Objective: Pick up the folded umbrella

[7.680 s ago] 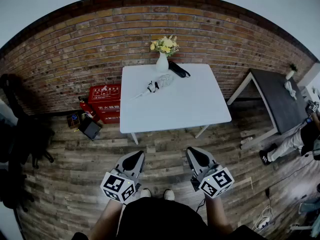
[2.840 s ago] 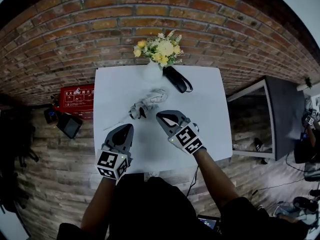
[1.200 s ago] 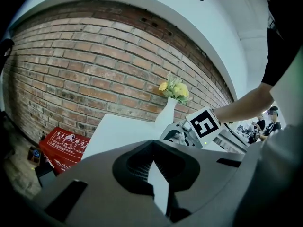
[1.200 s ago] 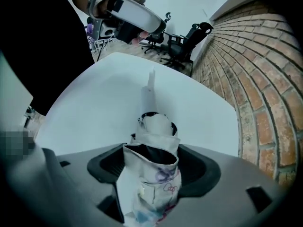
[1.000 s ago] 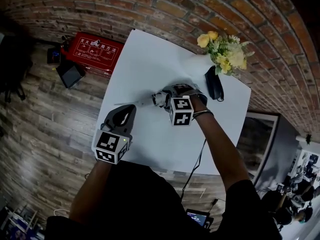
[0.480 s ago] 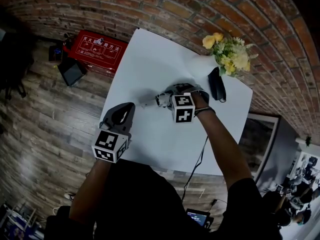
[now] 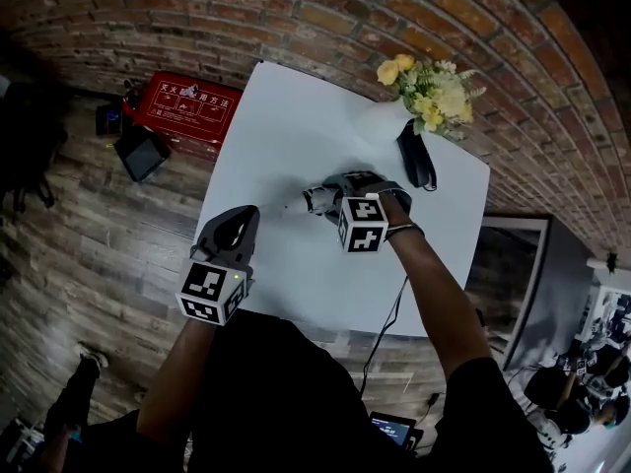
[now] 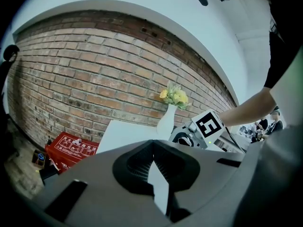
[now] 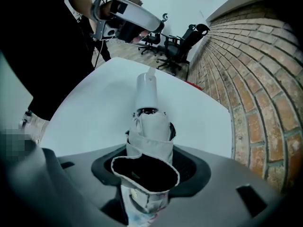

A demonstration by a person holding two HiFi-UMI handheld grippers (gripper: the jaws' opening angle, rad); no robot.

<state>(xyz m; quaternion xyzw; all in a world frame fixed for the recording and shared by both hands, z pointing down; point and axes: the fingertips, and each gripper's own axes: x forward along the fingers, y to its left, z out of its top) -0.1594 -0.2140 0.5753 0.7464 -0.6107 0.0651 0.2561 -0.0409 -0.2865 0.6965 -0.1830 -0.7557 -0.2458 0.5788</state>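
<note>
Two grippers are over a white table (image 7: pixel 286 116), seen from the head view. Nearest the person, the left gripper (image 7: pixel 240 215) hangs above the table's edge at 7 o'clock from the centre. Its jaw tips meet (image 8: pixel 152 143) and nothing is between them. Beyond it, at the table's centre, the right gripper (image 7: pixel 343 185) points steeply down. Its jaws have just been closing and are now clamped on the folded umbrella (image 7: pixel 317 197). The right gripper view shows the pale grey fabric (image 9: pixel 149 131) filling the gap between the jaws (image 9: pixel 149 155), with the white end of the umbrella pointing away over the tabletop. A black pouch (image 7: pixel 414 161) lies on the table at 2 o'clock from the umbrella. Farther on, at 1 o'clock, yellow flowers (image 7: pixel 429 87) stand in a white vase (image 8: pixel 165 122). Off the table at 10 o'clock, a red box (image 7: pixel 182 106) sits on the wooden floor (image 7: pixel 89 264) against the brick wall (image 7: pixel 296 8).
</note>
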